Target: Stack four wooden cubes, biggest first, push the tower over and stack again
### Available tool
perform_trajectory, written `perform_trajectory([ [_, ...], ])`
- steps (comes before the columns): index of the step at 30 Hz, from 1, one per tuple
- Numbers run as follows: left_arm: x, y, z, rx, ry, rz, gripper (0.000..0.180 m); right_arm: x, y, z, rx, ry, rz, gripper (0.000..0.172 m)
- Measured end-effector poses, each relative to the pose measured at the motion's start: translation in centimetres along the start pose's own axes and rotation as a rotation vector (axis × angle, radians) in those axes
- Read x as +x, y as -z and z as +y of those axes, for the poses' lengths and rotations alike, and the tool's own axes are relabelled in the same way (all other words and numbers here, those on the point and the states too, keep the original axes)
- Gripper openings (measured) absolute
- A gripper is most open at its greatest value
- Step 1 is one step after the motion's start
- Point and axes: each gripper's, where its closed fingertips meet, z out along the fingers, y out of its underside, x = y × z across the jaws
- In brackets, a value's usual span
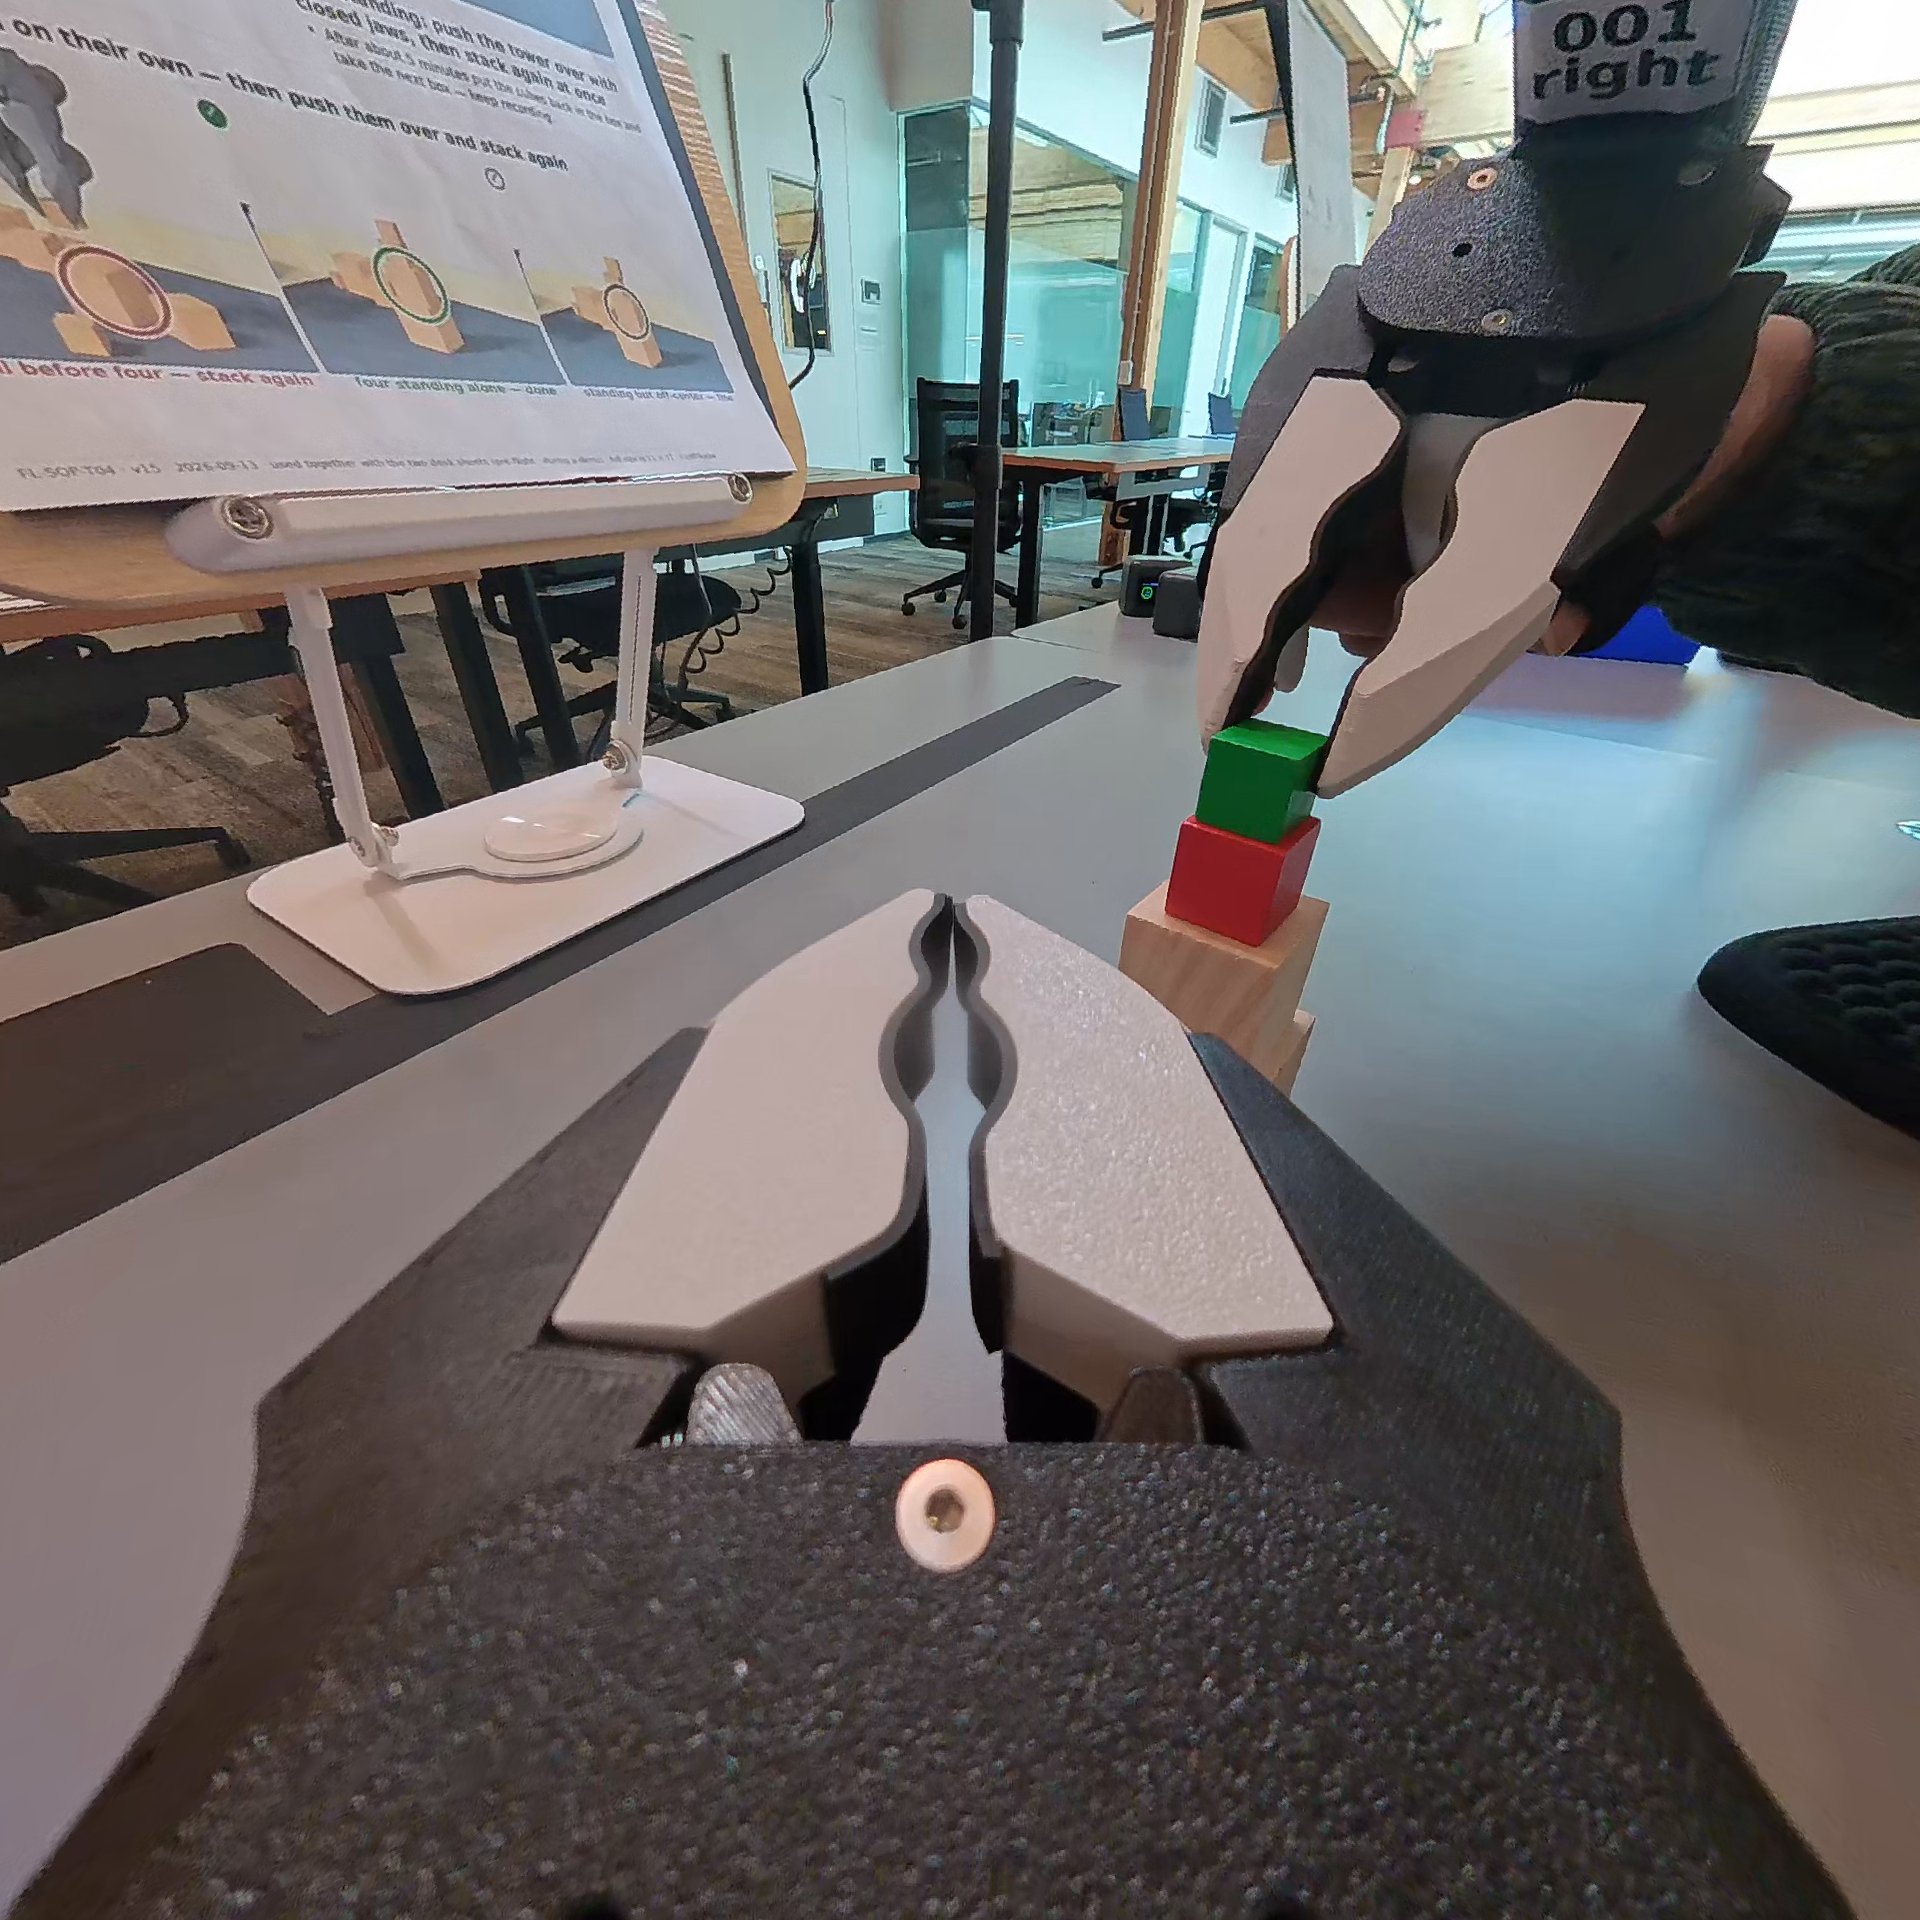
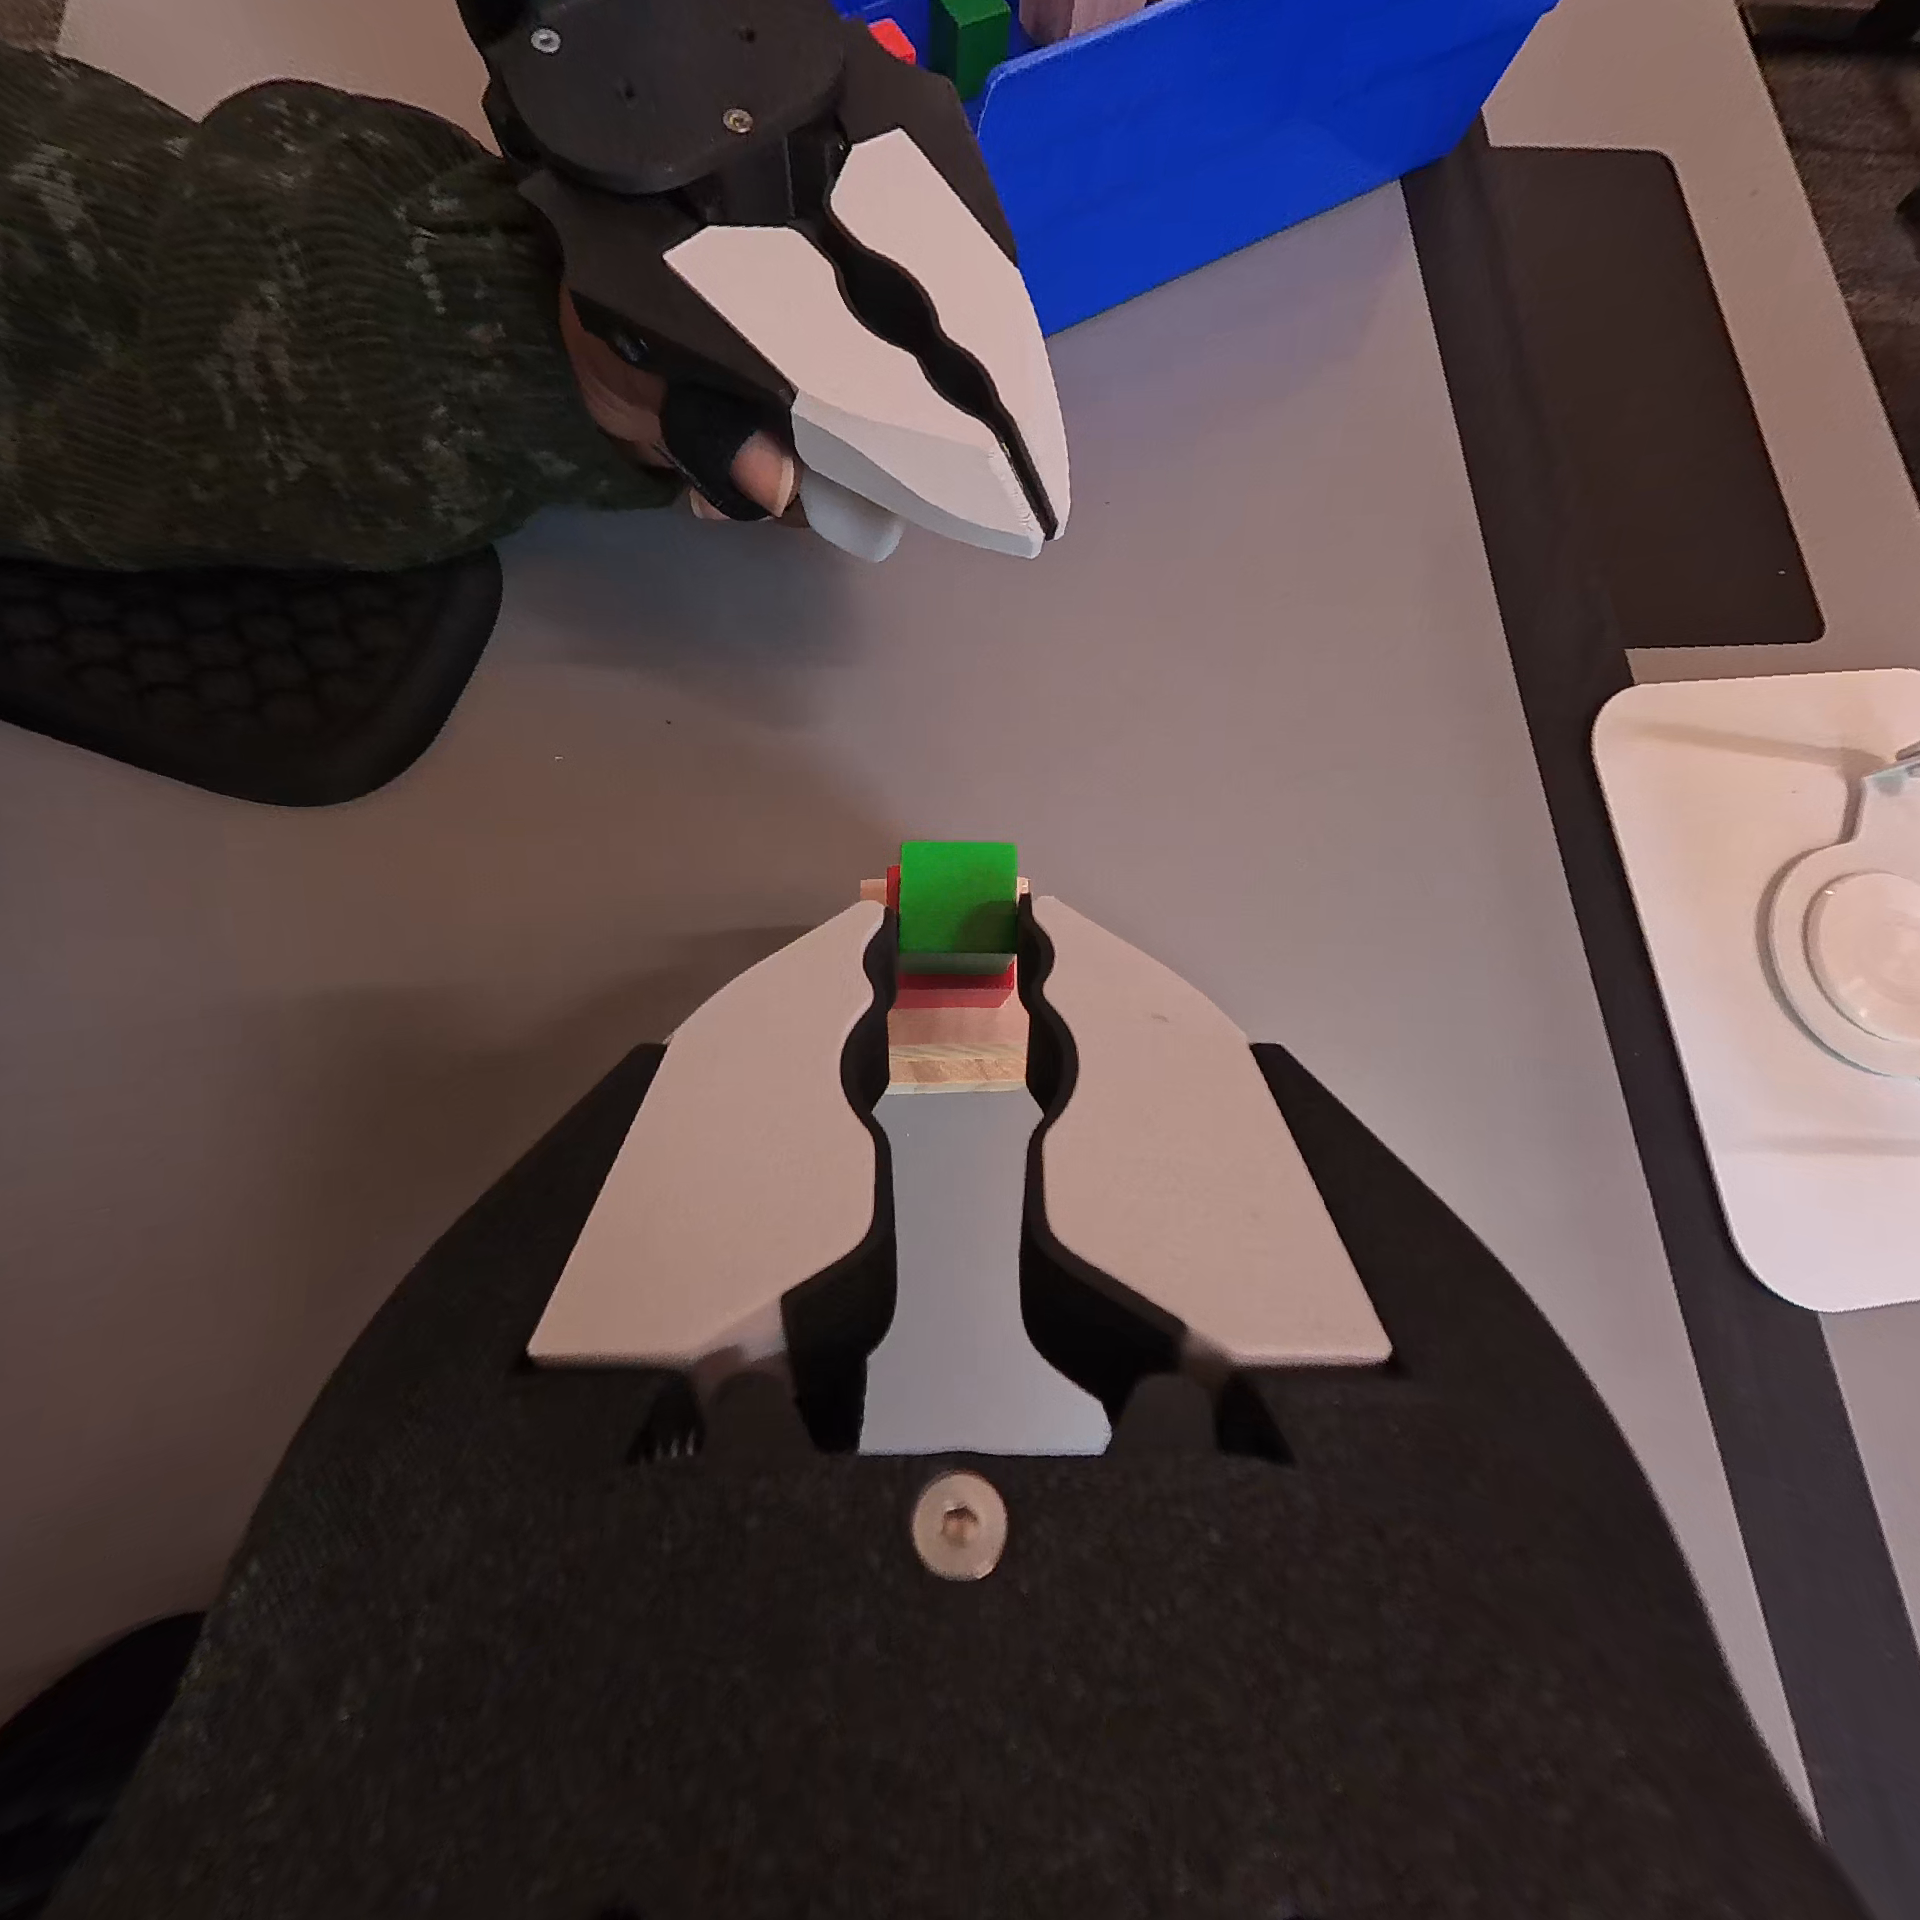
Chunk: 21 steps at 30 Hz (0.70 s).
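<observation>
R gripper came down from above onto a green cube, its two fingertips set against opposite side faces near the cube's top edge, jaws narrowed to about the cube's width and pressing it. The green cube sat on a red cube, which sat on a larger bare-wood block w/ another wood piece below, all on the grey table. The stack's long axis ran vertical, and in the R wrist view the cubes lay straight down between the fingers, green over red over wood, slightly offset from each other. L gripper hung low over the table w/ jaws fully closed on nothing, just beside the stack but apart from it, the tower off to its right front. So the R one was on the stack; the L was only near. A white stand w/ a printed sheet stood on the L side, a blue bin at the far edge, a black pad under the person's sleeve.
</observation>
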Motion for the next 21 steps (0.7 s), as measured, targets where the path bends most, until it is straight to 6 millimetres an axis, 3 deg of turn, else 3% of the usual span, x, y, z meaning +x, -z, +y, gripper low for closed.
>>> perform_trajectory([
  [8, 0.0, -0.1, 0.0, -0.001, -0.001, 0.0, 0.0, 0.1, 1.1, -0.8, 0.09, -0.023, 0.036, 0.035],
  [13, -0.6, -0.2, 0.2, -0.032, 0.0, -0.059, 0.0, 0.6, 4.8, -1.7, 0.301, -0.099, 0.196, 0.041],
  [16, -1.1, -0.2, 0.3, -0.06, -0.014, -0.117, 0.0, 0.5, 7.3, -0.5, 0.422, -0.179, 0.333, 0.042],
  [21, -0.8, -0.5, 0.3, -0.099, -0.02, -0.173, 0.0, -0.6, 9.4, 4.0, 0.512, -0.284, 0.548, 0.0],
])
